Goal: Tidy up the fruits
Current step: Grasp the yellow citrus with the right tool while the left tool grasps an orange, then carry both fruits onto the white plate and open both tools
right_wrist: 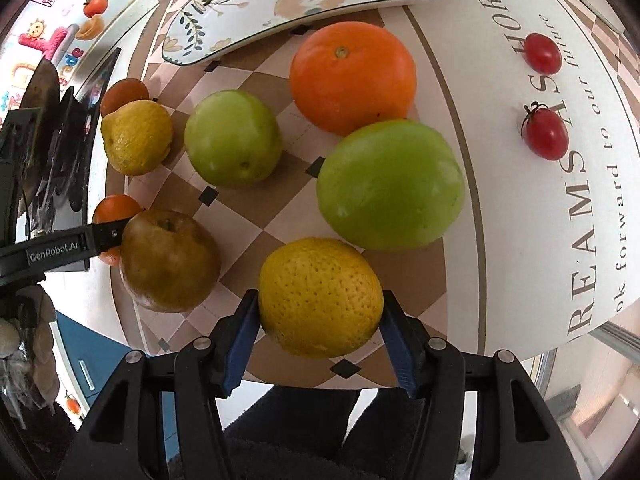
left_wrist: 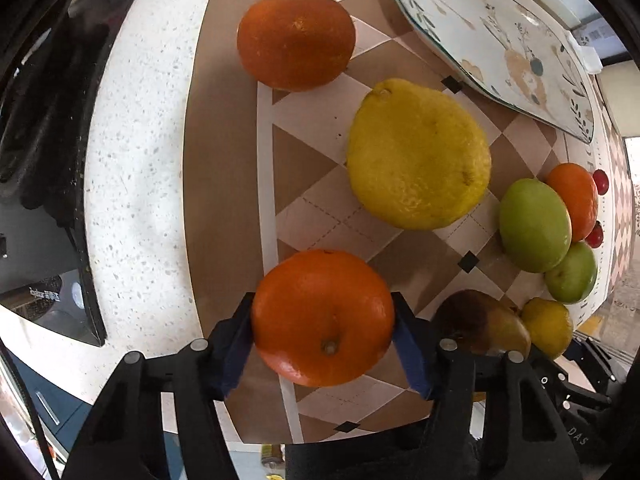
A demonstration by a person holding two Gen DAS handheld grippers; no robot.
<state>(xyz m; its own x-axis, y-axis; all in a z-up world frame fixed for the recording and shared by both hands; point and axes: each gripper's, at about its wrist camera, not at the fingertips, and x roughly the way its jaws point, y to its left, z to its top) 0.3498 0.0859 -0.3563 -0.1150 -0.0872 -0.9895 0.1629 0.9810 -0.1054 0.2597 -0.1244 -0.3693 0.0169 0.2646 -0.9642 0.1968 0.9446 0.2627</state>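
The left gripper [left_wrist: 323,330] jaws clamp an orange [left_wrist: 323,317]; the right gripper [right_wrist: 318,330] jaws clamp a yellow citrus [right_wrist: 319,297]

The left gripper [left_wrist: 323,330] clamps an orange [left_wrist: 323,317] between its blue pads [left_wrist: 236,344] above the near edge of the checkered mat [left_wrist: 316,128]. Beyond it lie a large lemon [left_wrist: 418,154] and a second orange [left_wrist: 296,40] by the mat's left edge. A patterned plate [left_wrist: 492,40] sits at the far right. Two green apples [left_wrist: 534,226], a brown pear [left_wrist: 482,324] and a small lemon [left_wrist: 547,326] cluster along the right side.
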